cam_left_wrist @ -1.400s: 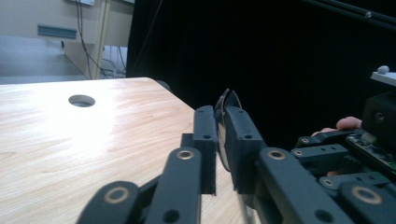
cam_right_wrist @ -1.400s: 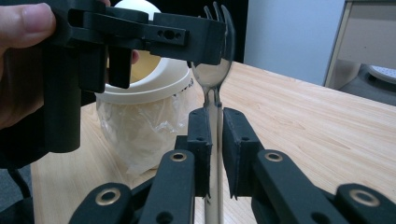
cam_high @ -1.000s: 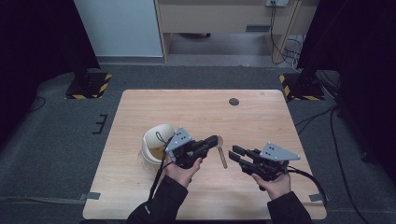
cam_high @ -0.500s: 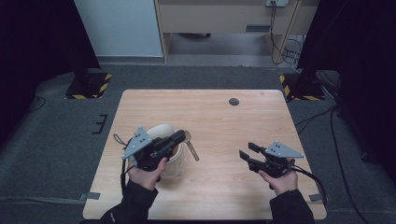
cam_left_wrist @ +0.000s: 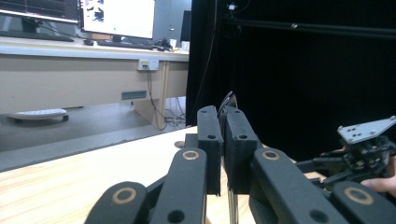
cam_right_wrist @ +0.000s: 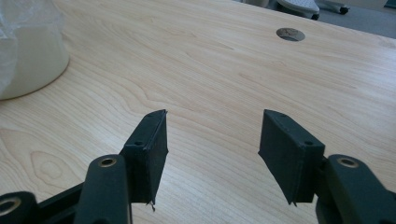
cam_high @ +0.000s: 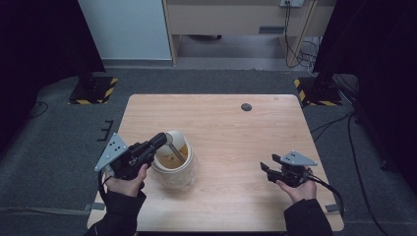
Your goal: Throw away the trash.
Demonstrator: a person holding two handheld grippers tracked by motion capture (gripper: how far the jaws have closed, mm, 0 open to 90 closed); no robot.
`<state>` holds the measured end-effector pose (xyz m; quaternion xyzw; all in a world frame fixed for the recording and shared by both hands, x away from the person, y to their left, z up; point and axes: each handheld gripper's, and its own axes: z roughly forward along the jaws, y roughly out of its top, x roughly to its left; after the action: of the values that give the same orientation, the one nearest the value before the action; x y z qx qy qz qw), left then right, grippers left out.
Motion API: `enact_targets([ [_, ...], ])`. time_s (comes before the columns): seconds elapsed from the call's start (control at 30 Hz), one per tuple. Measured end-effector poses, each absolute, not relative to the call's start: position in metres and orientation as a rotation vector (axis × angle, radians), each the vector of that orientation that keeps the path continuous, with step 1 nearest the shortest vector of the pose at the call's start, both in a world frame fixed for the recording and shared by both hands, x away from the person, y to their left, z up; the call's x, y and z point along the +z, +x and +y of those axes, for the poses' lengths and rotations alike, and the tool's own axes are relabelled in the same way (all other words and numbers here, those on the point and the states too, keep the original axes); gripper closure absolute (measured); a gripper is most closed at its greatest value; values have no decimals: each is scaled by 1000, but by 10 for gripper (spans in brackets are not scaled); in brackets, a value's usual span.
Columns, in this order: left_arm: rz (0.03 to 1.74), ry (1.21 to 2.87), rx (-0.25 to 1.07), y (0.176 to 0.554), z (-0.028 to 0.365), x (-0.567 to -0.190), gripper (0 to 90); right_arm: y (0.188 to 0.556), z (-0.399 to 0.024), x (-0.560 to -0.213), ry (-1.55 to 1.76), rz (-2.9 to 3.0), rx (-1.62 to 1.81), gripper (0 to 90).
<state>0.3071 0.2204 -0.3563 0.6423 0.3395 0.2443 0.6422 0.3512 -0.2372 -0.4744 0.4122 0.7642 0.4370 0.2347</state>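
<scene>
A cream tub with orange-brown contents and clear plastic around its base stands on the left half of the wooden table. My left gripper hovers at the tub's left rim, shut on the top of a thin metal spoon that slants down into the tub. In the left gripper view the jaws press together on the spoon's shaft. My right gripper rests low near the table's front right, open with nothing between its jaws. The tub lies far to its left.
A round dark grommet sits in the table near the far edge, also seen as the grommet ahead of the right gripper. Bare wood lies between tub and right gripper. A desk and cables stand beyond the table.
My left gripper carried the spoon left from the table's middle to the tub, and the spoon now dips into it. My right gripper drew back to the right.
</scene>
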Motion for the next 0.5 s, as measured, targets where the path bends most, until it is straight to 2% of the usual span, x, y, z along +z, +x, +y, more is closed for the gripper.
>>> enact_targets([
  [0.5, 757, 1554, 607, 312, 216, -373, 853, 353, -237, -477, 1114, 2122, 1177, 414],
])
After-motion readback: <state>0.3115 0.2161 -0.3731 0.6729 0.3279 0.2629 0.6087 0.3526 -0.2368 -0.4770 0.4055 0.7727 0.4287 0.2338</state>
